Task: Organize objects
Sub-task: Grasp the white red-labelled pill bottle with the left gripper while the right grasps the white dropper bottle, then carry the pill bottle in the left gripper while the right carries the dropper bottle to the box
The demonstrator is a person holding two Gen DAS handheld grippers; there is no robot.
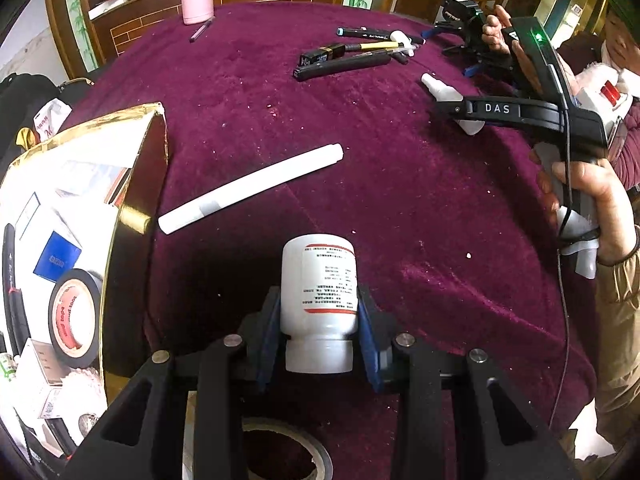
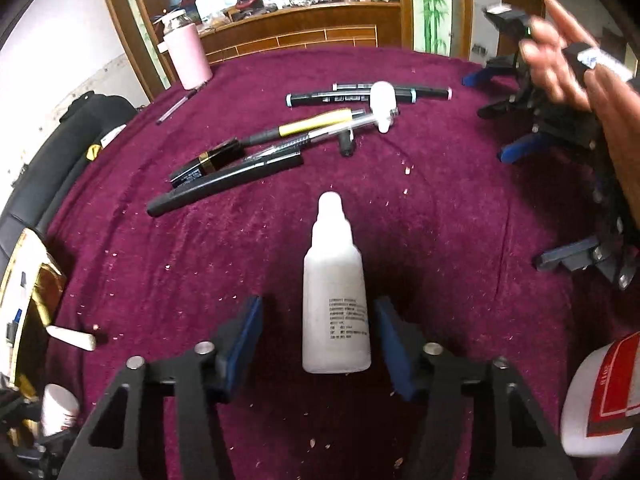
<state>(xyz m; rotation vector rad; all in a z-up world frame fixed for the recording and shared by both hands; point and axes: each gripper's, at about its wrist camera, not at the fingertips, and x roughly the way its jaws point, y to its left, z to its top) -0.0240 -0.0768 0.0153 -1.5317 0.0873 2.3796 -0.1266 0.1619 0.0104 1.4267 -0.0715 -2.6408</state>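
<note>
The left gripper (image 1: pixel 318 332) is clamped on a white jar (image 1: pixel 318 300) at lower centre, beside the gold box (image 1: pixel 132 216) at left. The right gripper (image 2: pixel 318 344) stands apart around a dropper bottle (image 2: pixel 335 300) lying on the cloth (image 2: pixel 440 220), pads not touching. It should probably close squarely on the bottle's body, since a skewed grip could let it roll. Farther up, pens (image 2: pixel 280 136) wait.

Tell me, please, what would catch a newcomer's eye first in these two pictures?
First, the white jar clamped between the left gripper's blue fingers, over a maroon cloth. Next, the white dropper bottle lying between the right gripper's open fingers, which do not touch it. Beyond it lies a cluster of pens, and a gold box of odds and ends sits at the far left.
</note>
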